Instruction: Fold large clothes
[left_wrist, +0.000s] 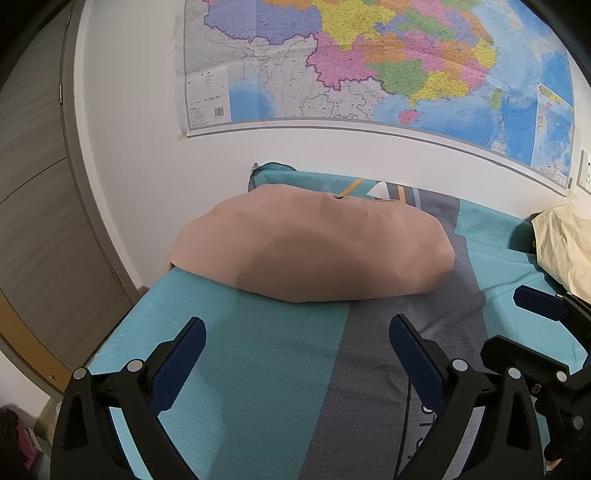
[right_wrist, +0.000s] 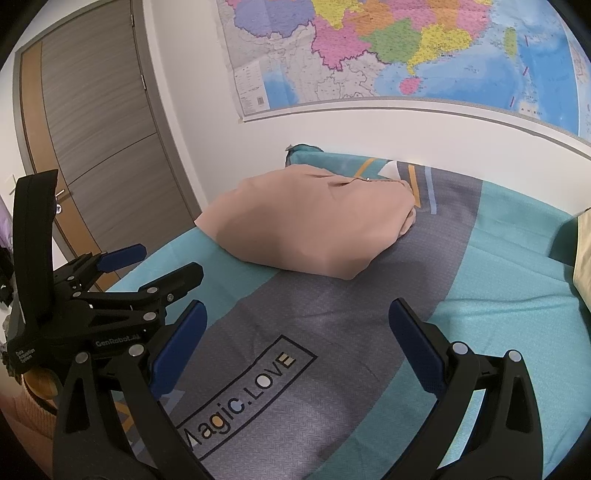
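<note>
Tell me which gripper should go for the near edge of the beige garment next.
Left, marginally. The left gripper points squarely at the beige garment; the right gripper sits off to its right. Both are open and empty.

Teal-and-grey bedspread, wall map, wood-grain door, cream pillow

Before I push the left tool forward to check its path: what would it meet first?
Probably the folded tan garment lying on the bedsheet; the open left tool points at it over bare sheet, though depth is unclear.
</note>
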